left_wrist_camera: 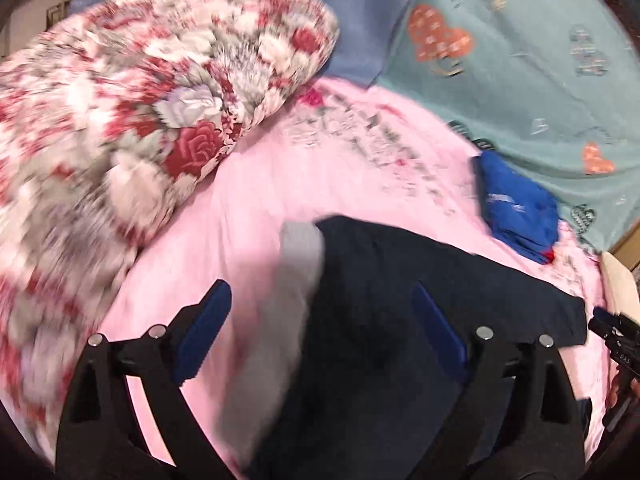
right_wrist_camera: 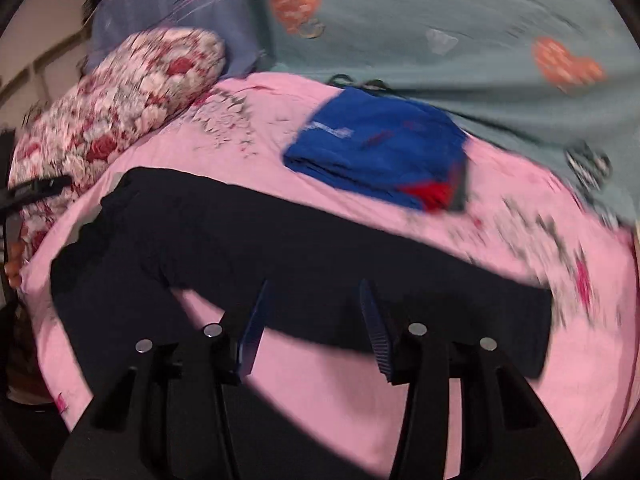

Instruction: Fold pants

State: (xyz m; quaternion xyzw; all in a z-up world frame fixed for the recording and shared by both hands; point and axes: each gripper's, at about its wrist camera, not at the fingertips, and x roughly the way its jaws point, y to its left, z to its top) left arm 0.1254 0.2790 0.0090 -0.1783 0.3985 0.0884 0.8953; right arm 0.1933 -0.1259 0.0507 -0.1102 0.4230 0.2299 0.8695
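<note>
The dark pants (right_wrist_camera: 248,248) lie spread on the pink sheet (right_wrist_camera: 320,400) of the bed, waistband end to the left and one leg running right toward the near edge, with the other leg angled nearer, so the legs are not yet laid one over the other. The right gripper (right_wrist_camera: 312,328) hovers above the long leg, jaws partly apart with nothing between them; the left gripper (left_wrist_camera: 324,332) stands wide over the waist end, also empty, beside a grey patch that is too blurred to name. To fold well, I judge each gripper should pinch an edge of the same leg, one near the waist and one near the hem, then carry it flat across onto the other leg, keeping the cloth taut so no crease bunches. Farther off, a folded blue garment (right_wrist_camera: 380,152) rests near the teal heart-print blanket (right_wrist_camera: 480,12); a floral quilt (left_wrist_camera: 132,112) sits left. No container is in view.
</note>
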